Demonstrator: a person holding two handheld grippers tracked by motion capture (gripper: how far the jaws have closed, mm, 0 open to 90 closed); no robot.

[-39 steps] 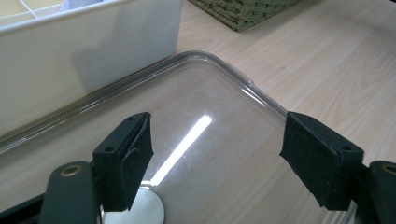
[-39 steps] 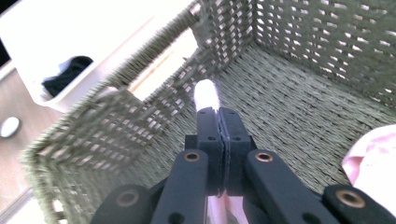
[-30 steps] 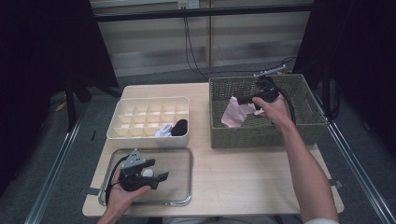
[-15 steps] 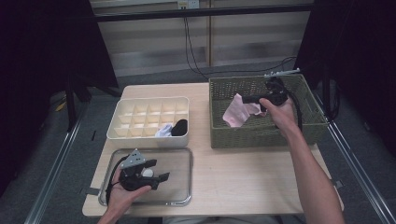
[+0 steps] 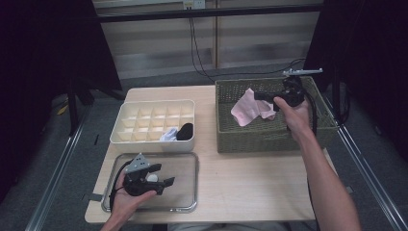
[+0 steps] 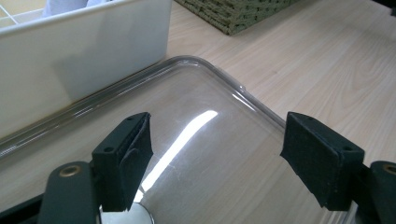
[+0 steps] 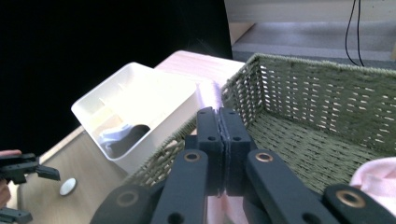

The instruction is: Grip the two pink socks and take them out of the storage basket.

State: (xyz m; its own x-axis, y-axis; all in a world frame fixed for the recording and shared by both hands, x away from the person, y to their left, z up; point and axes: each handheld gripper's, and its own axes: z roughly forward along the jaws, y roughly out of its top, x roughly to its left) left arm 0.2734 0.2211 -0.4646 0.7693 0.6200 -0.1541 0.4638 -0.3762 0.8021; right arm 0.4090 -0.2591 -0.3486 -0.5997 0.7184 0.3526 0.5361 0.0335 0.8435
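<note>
Across the pale wooden tabletop [image 5: 240, 178] four things are spread, and the biggest is the green woven basket [image 5: 226, 130] at its far right. Over that basket the person's right hand [image 5: 293, 115] holds the right tool [image 5: 257, 96] level, pointing toward the left of the high view. Its jaws are pressed together on a pink cloth [image 5: 248, 110], which hangs from the tips above the basket's inside, clear of the bottom; in the right gripper view a strip of the same pink cloth [image 7: 208, 95] shows just past the closed pads, and more of it sits at the lower right corner.

Left of the basket, and near it, stands the white divided box [image 5: 154, 139]. Two of its front compartments hold rolled items, one white [image 5: 168, 135] and one black [image 5: 184, 131], touching each other.

Nearer the person, just in front of the box, lies the clear tray [image 5: 190, 159] with a shiny rim. Over the tray the left hand [image 5: 126, 196] holds the left tool [image 5: 166, 183], which points toward the right of the high view. The left gripper view shows its two black pads [image 6: 126, 158] standing wide apart with nothing between them, only the tray's clear bottom beneath. A small round silver disc [image 5: 152, 177] lies on the tray just beside that tool.
</note>
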